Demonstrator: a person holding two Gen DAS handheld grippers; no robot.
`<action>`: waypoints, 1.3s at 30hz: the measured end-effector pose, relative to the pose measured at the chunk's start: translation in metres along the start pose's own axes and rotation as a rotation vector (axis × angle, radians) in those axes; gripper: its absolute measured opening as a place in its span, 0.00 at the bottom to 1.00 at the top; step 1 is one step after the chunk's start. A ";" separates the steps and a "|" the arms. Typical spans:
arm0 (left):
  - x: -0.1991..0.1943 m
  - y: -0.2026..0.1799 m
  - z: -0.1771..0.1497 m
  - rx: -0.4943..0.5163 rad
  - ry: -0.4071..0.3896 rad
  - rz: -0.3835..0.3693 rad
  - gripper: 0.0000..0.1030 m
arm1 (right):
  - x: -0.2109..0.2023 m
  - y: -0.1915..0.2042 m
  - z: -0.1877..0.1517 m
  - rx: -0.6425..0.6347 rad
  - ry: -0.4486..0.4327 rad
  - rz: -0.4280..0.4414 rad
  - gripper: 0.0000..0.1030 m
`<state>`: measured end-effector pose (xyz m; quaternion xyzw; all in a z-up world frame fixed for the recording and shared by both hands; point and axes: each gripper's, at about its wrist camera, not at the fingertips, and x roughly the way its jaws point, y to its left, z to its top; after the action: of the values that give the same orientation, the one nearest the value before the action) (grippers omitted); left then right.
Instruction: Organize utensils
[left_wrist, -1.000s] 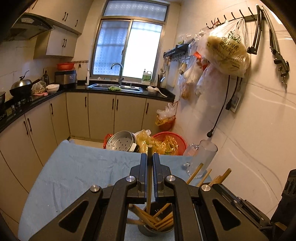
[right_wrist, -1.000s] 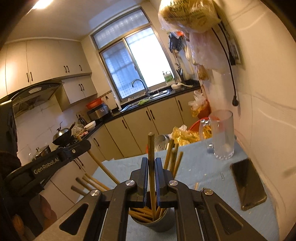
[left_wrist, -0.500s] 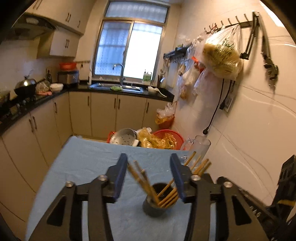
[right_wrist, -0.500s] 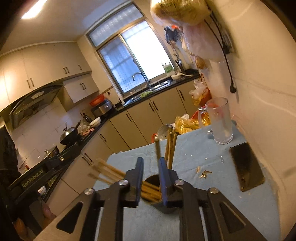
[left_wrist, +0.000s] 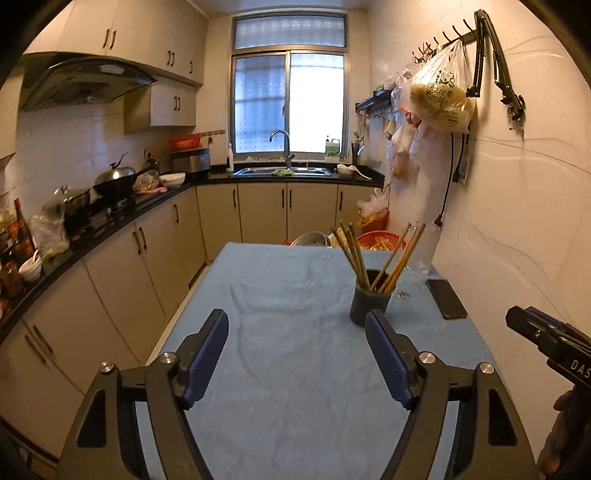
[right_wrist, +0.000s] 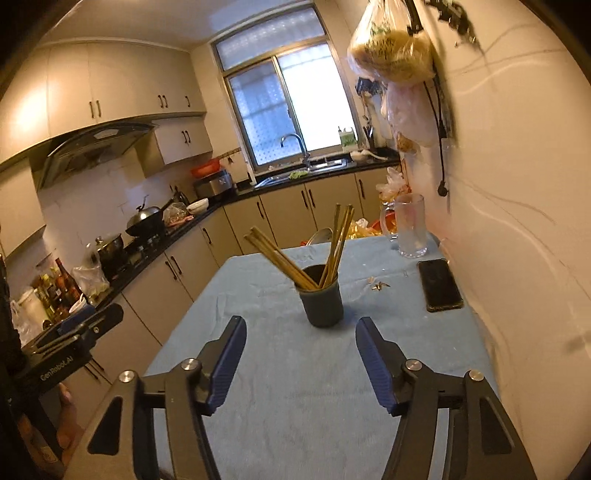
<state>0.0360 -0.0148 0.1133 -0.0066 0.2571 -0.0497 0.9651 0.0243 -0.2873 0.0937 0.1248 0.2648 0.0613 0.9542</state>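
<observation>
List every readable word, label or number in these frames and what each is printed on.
"GenRobot.AI": on the left gripper body, seen from the right wrist view.
"DAS", cut off by the frame edge: on the right gripper body, seen from the left wrist view.
Green print on the hanging plastic bag: too blurred to read.

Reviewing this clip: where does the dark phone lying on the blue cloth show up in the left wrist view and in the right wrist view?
Left wrist view: phone lies right of centre, to the right of the chopstick cup, near the wall.
Right wrist view: phone sits right of centre, also right of the cup, in front of the glass mug.
Shared landmark: the chopstick cup.
</observation>
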 end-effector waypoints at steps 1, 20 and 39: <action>-0.005 0.001 -0.004 -0.009 0.002 -0.007 0.76 | -0.007 0.003 -0.004 -0.011 -0.005 0.000 0.65; -0.050 -0.006 -0.030 0.027 -0.002 0.086 0.80 | -0.065 0.036 -0.025 -0.086 -0.066 0.000 0.67; -0.053 -0.005 -0.030 0.009 0.004 0.109 0.82 | -0.075 0.029 -0.029 -0.073 -0.093 0.011 0.67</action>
<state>-0.0248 -0.0144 0.1138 0.0116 0.2587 0.0016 0.9659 -0.0563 -0.2672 0.1145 0.0943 0.2173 0.0701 0.9690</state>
